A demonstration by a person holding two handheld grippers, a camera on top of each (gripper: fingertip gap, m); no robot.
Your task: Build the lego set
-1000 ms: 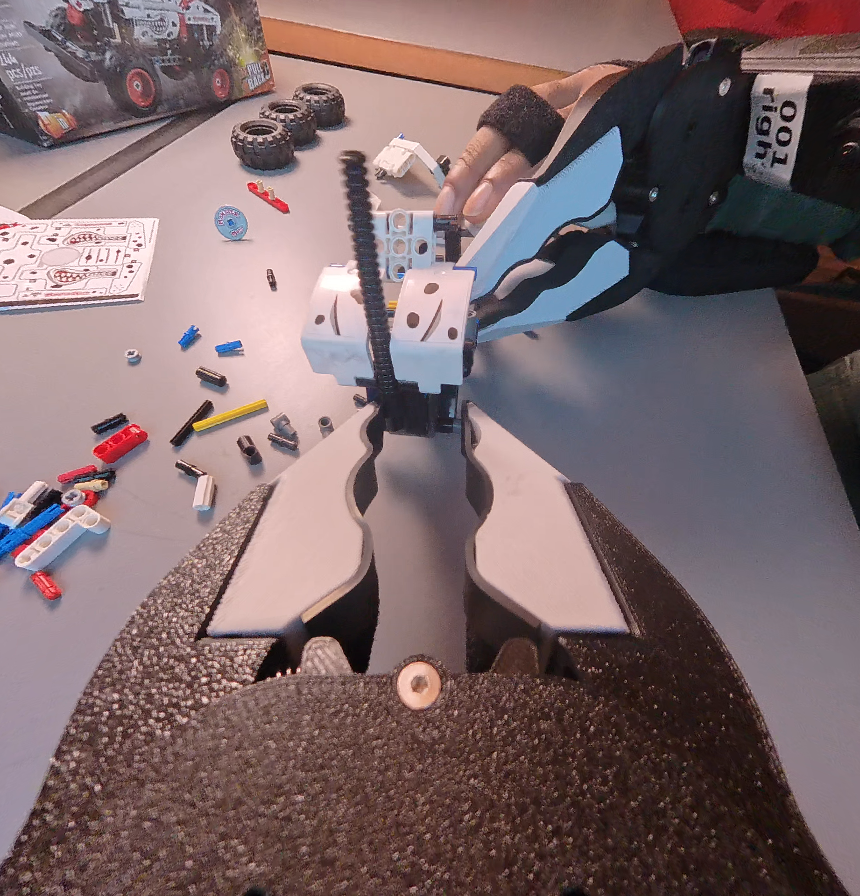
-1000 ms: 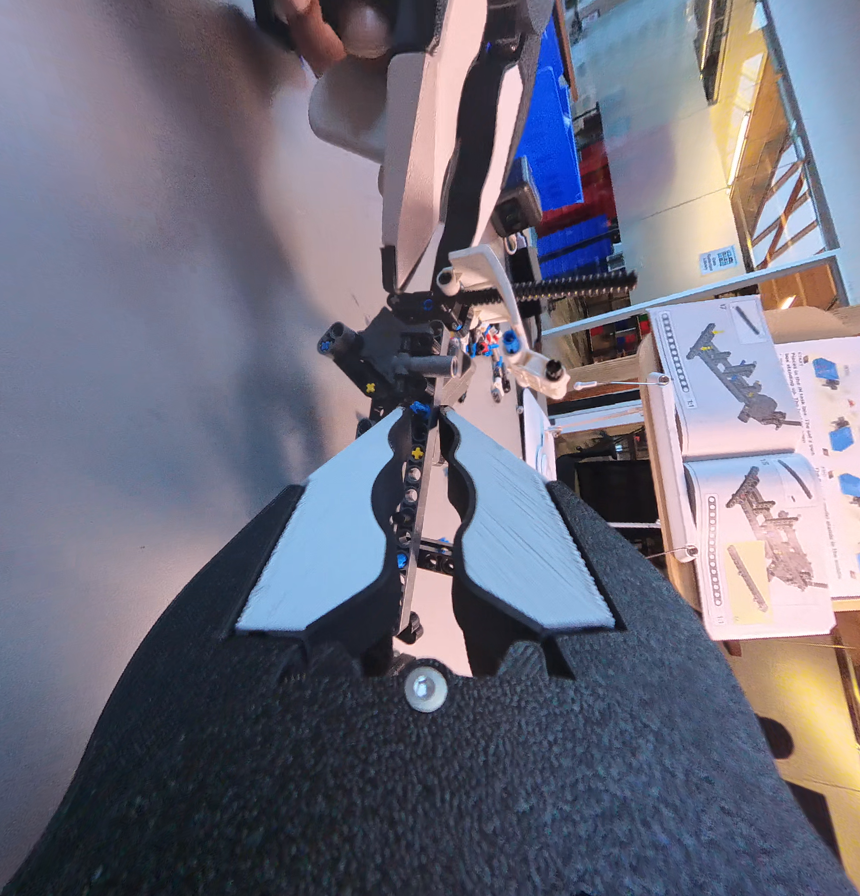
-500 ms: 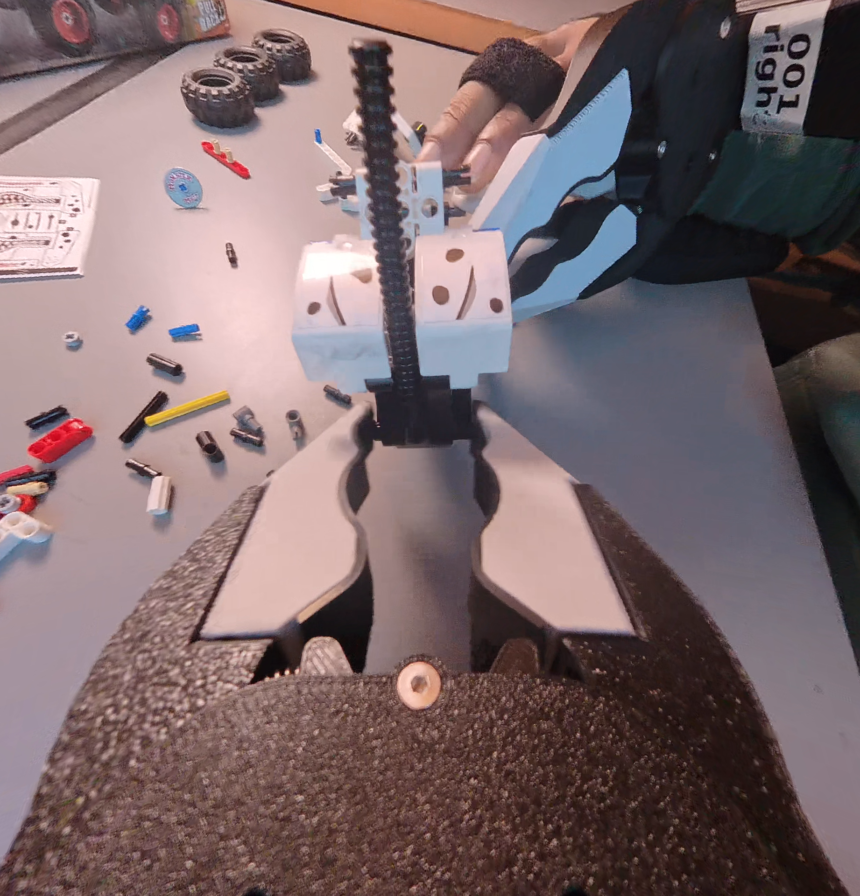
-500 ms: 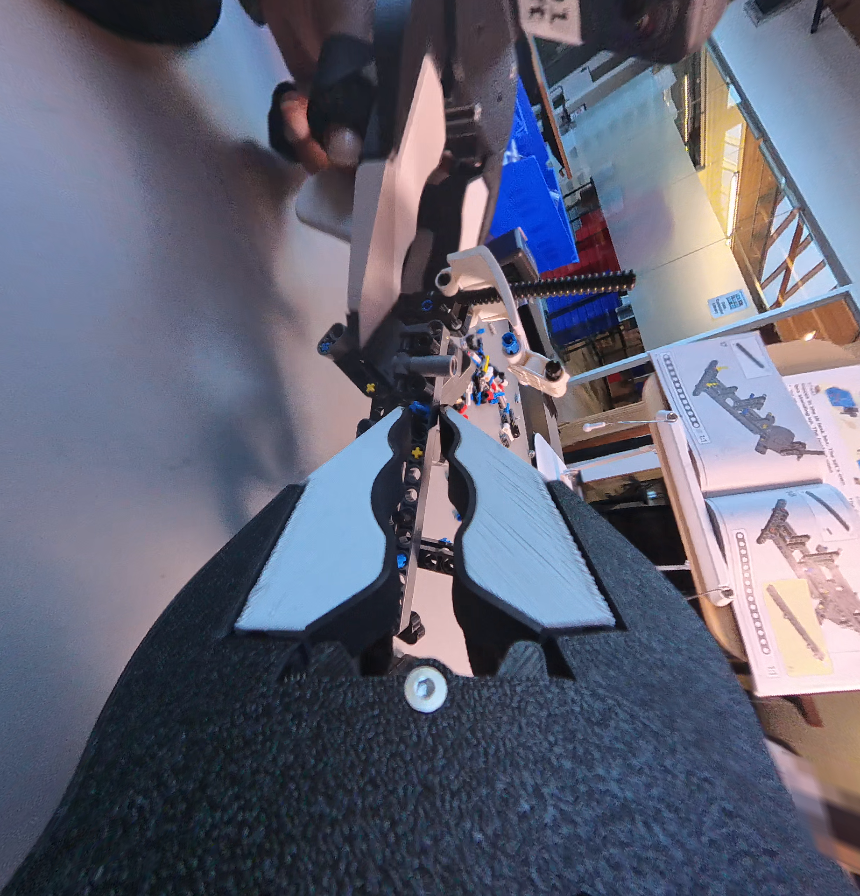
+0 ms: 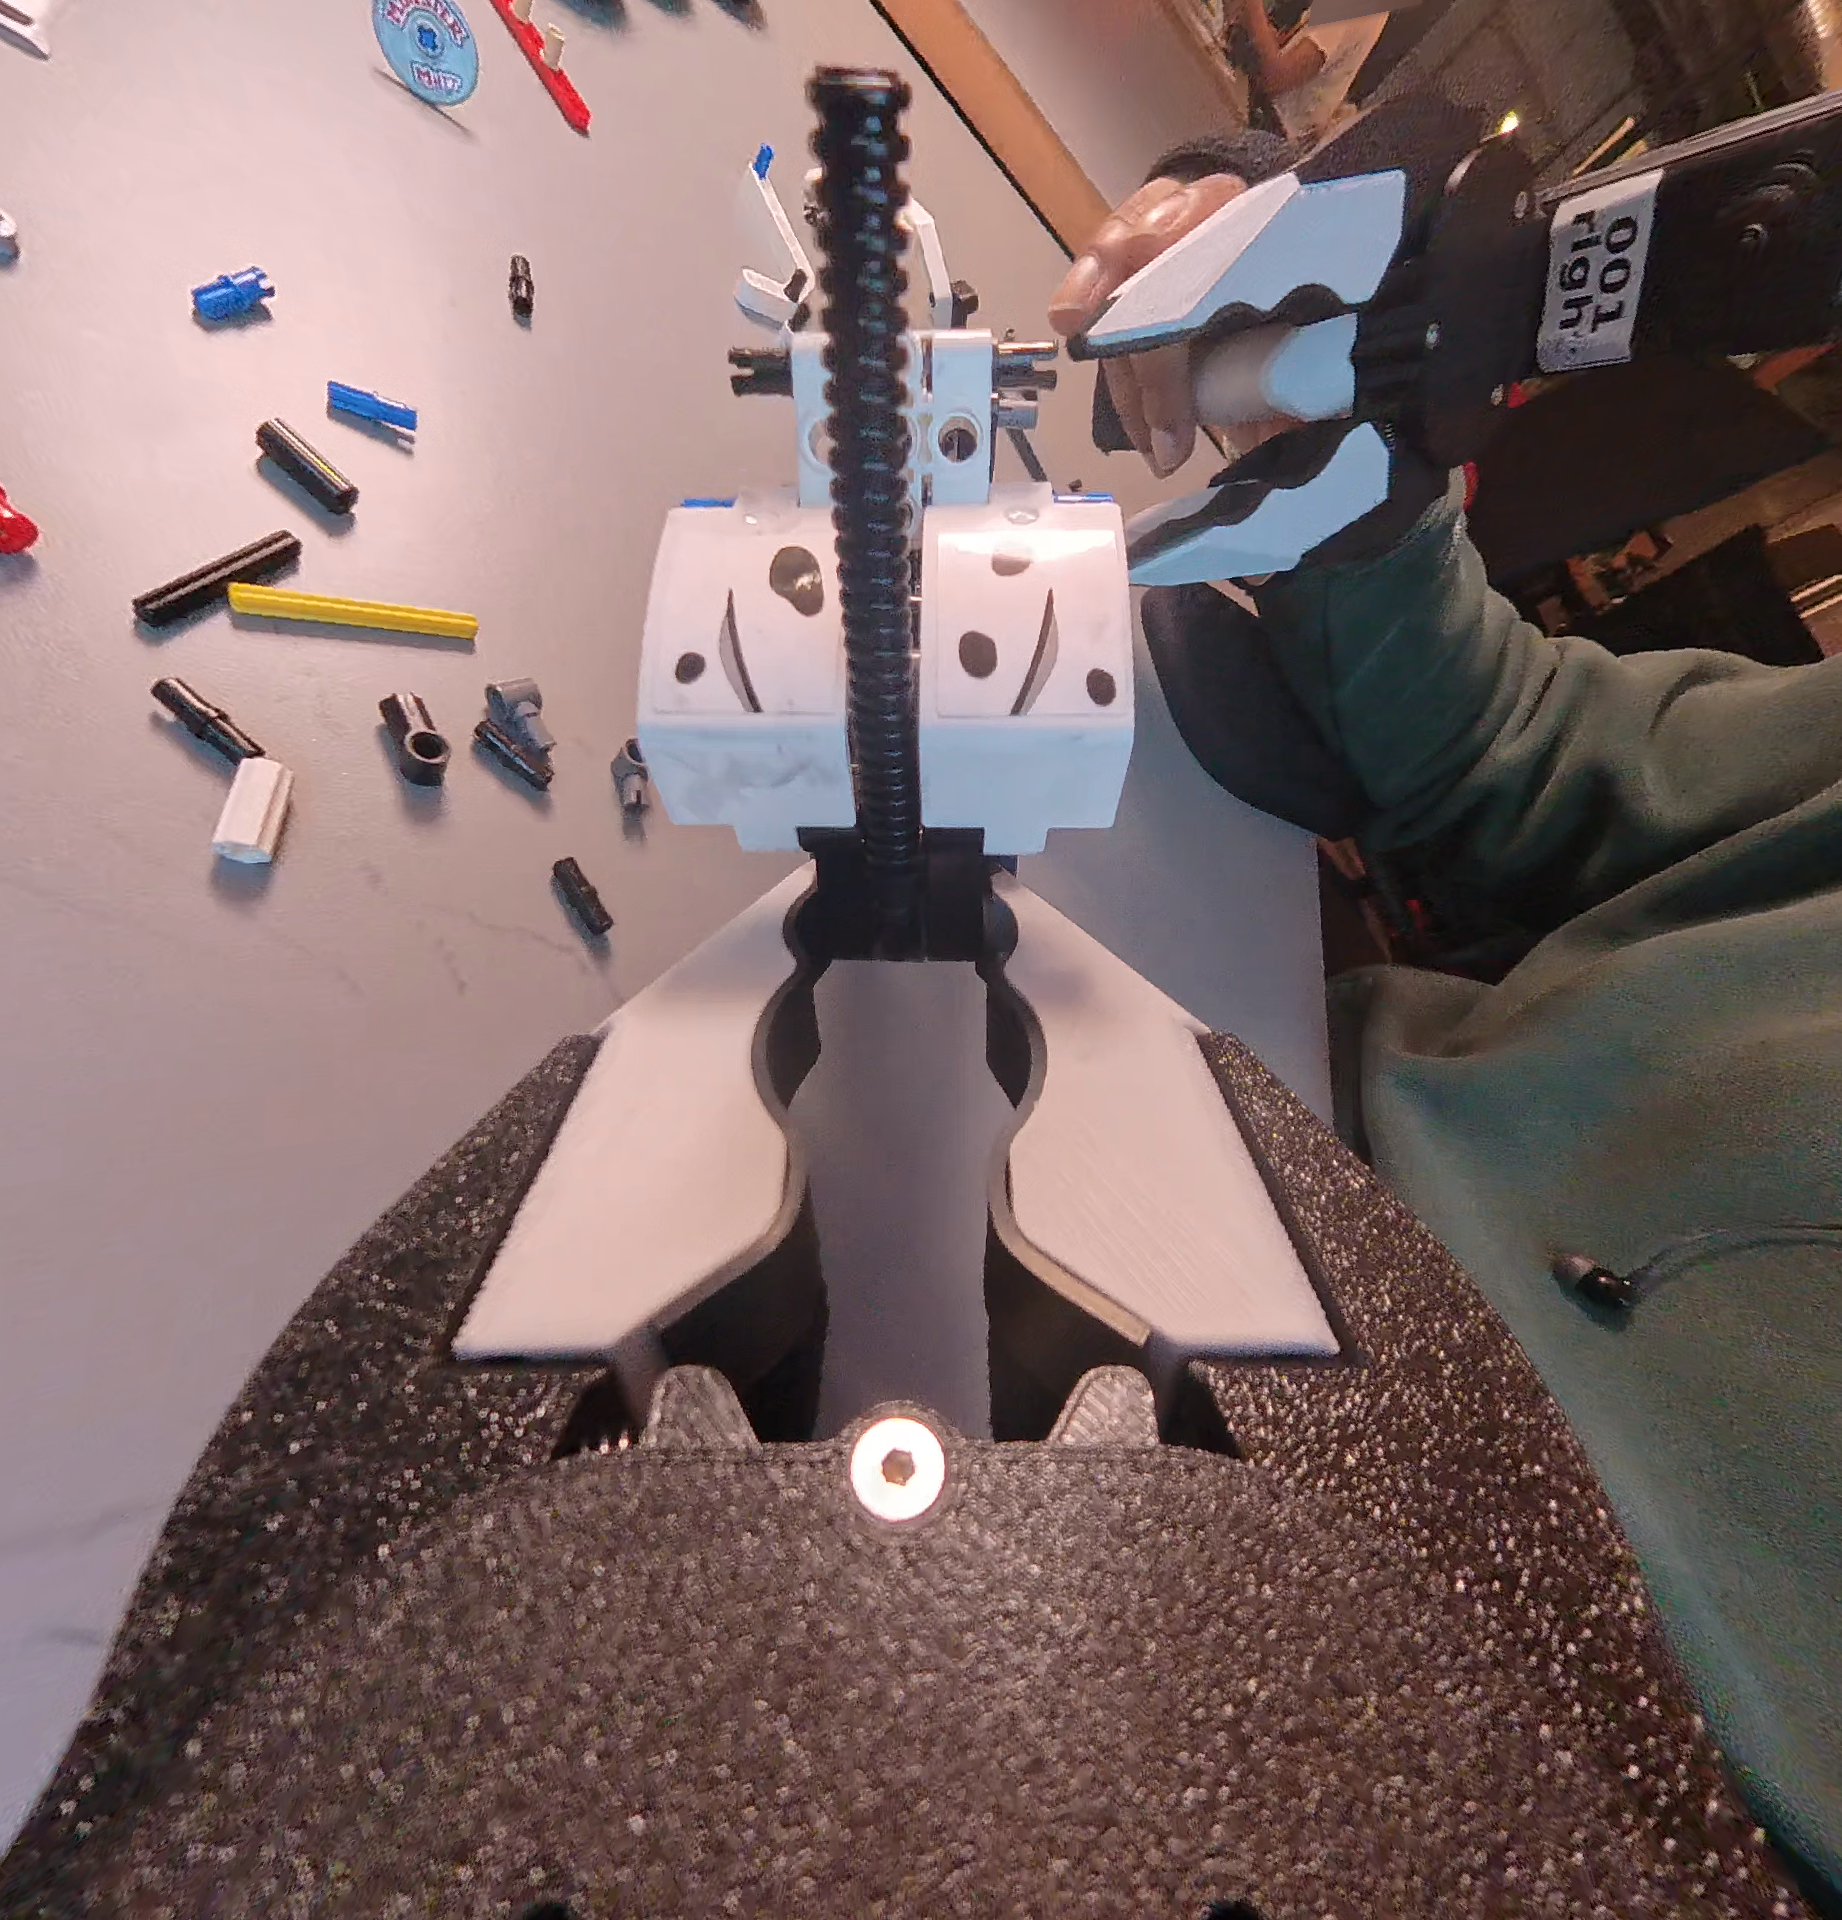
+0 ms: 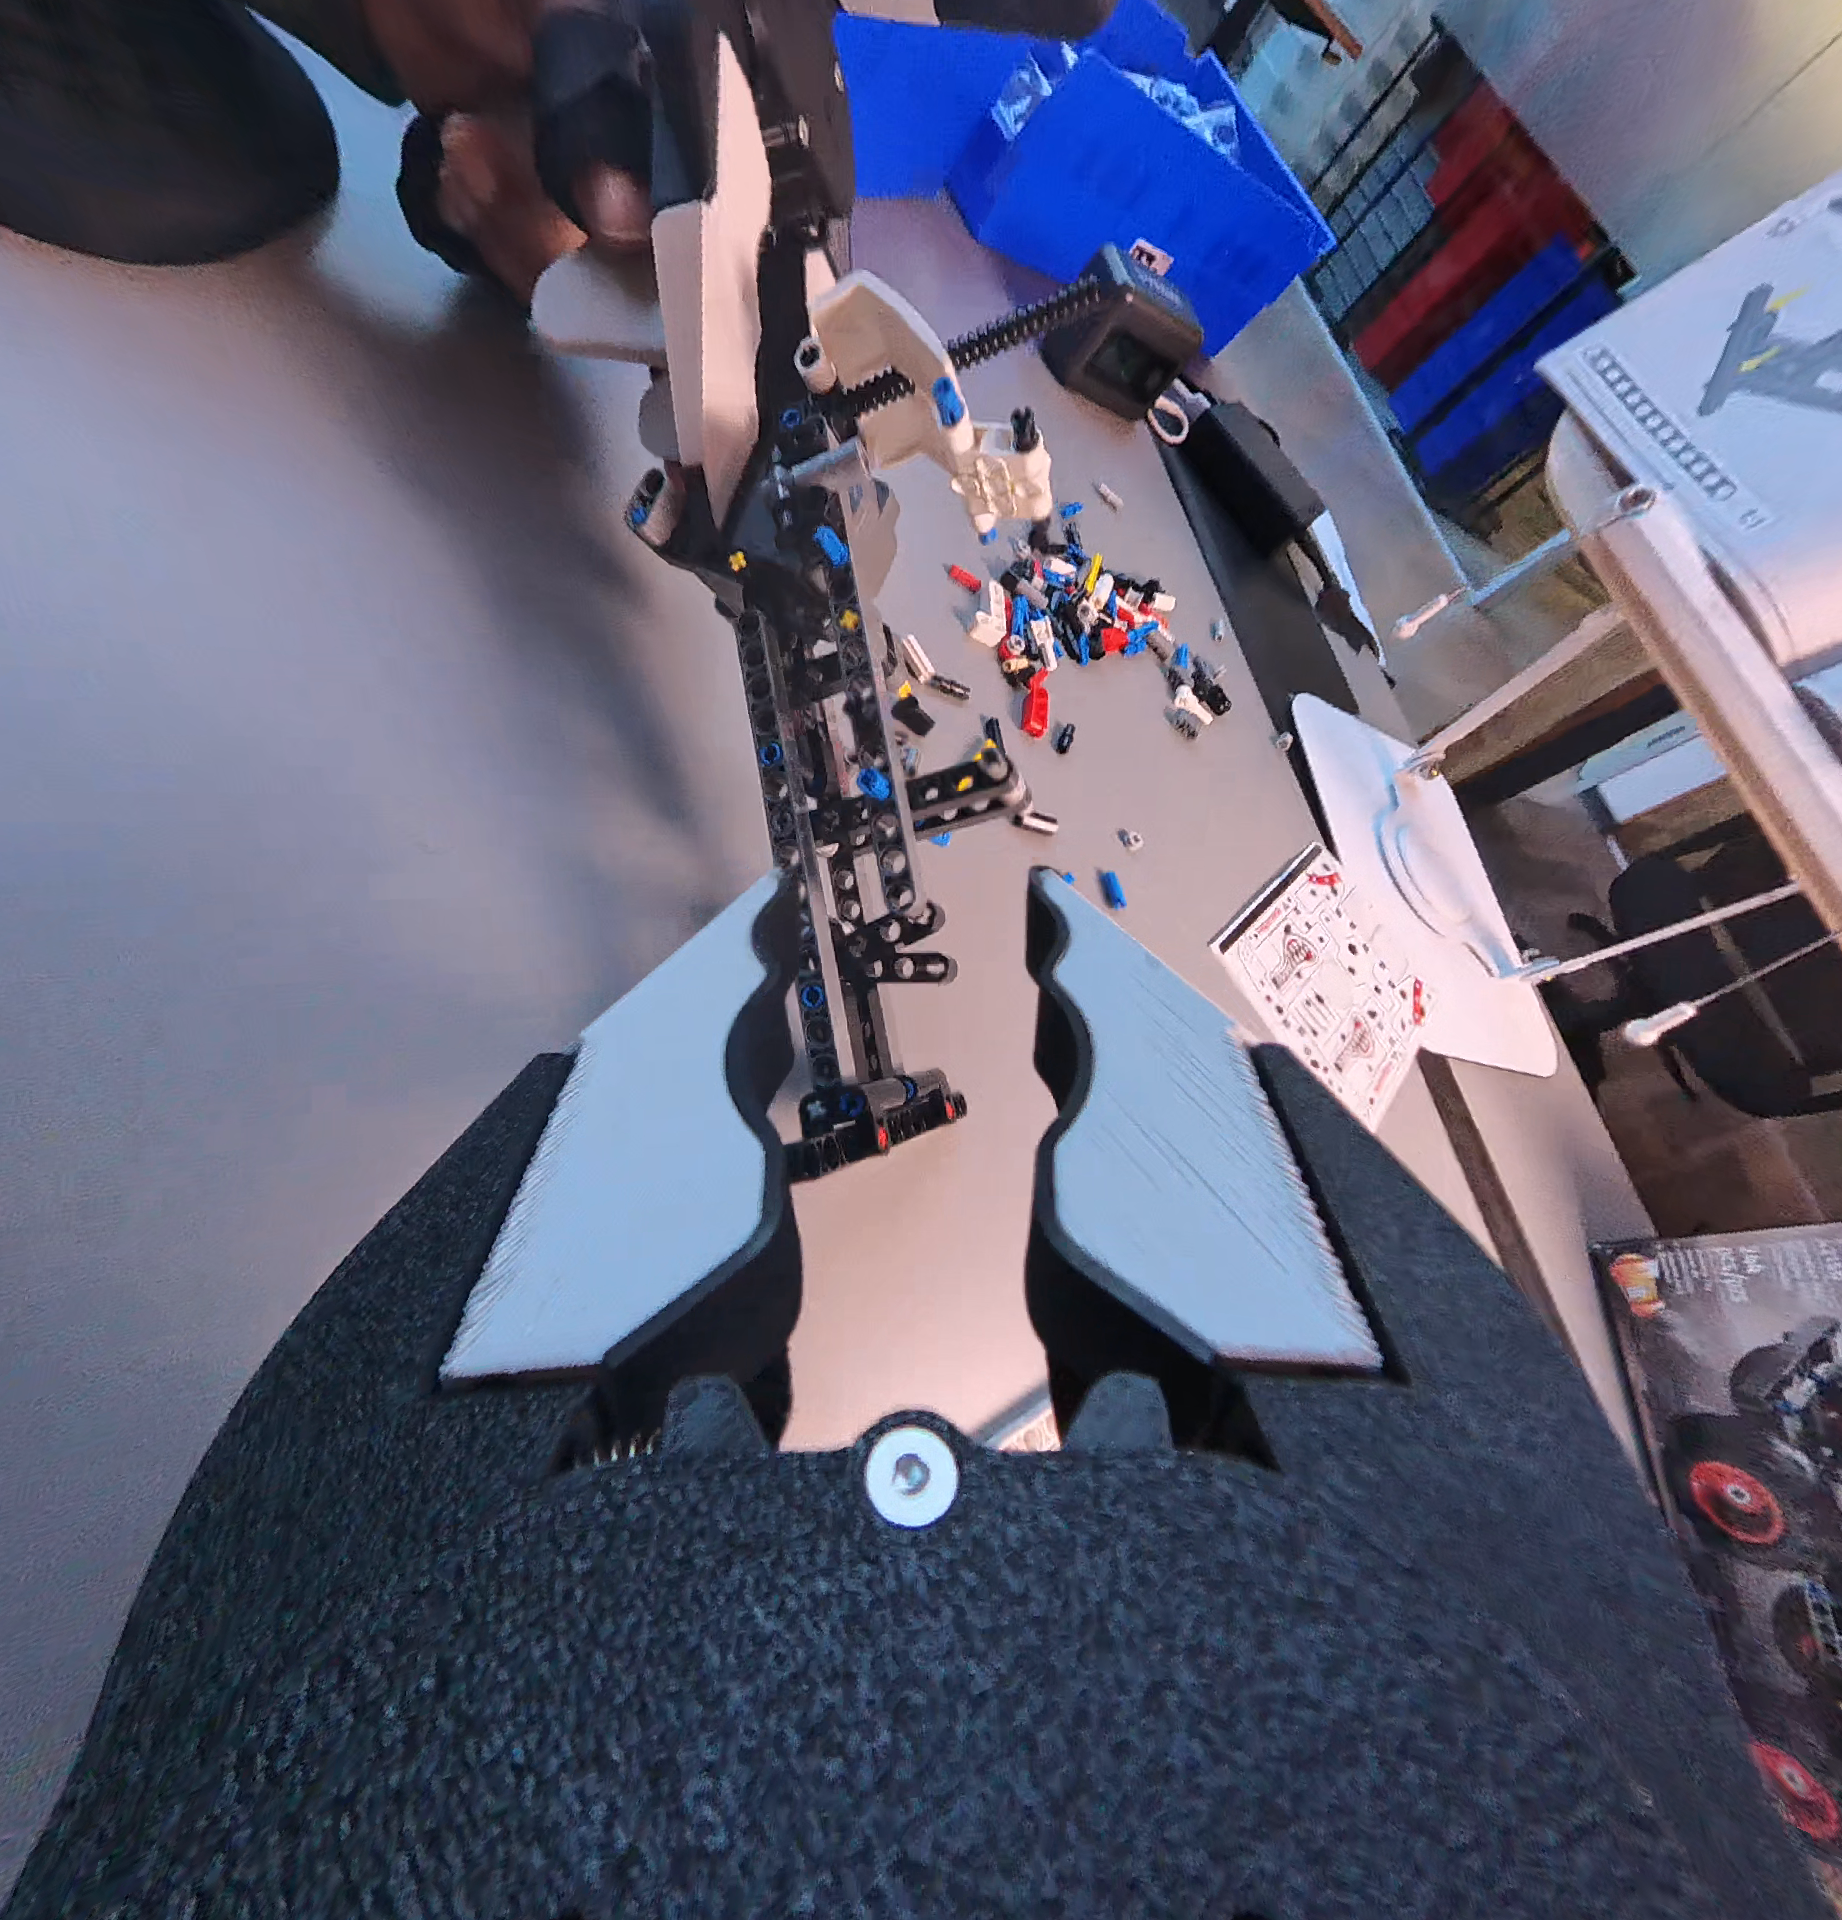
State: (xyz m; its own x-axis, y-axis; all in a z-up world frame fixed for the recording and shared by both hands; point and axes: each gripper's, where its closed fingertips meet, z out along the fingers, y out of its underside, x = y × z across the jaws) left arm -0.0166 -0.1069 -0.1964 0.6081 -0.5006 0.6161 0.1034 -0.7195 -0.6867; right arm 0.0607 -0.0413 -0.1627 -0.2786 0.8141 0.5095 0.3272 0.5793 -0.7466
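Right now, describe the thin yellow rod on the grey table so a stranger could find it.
On the grey table, look left of the white spotted model held by the left gripper. The yellow rod lies beside a black rod; it is the only yellow piece there.

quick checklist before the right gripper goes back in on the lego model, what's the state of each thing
1. Left gripper shut on the lego model: ok, its fingertips clamp the model's black base.
2. Right gripper open and off the model: ok, though the black frame lies close to one finger.
3. Black ribbed hose seated between the white panels: cannot tell how firmly.
4. Model clear of the table: ok, held above it.
5. Loose parts within reach: ok, piled on the table.
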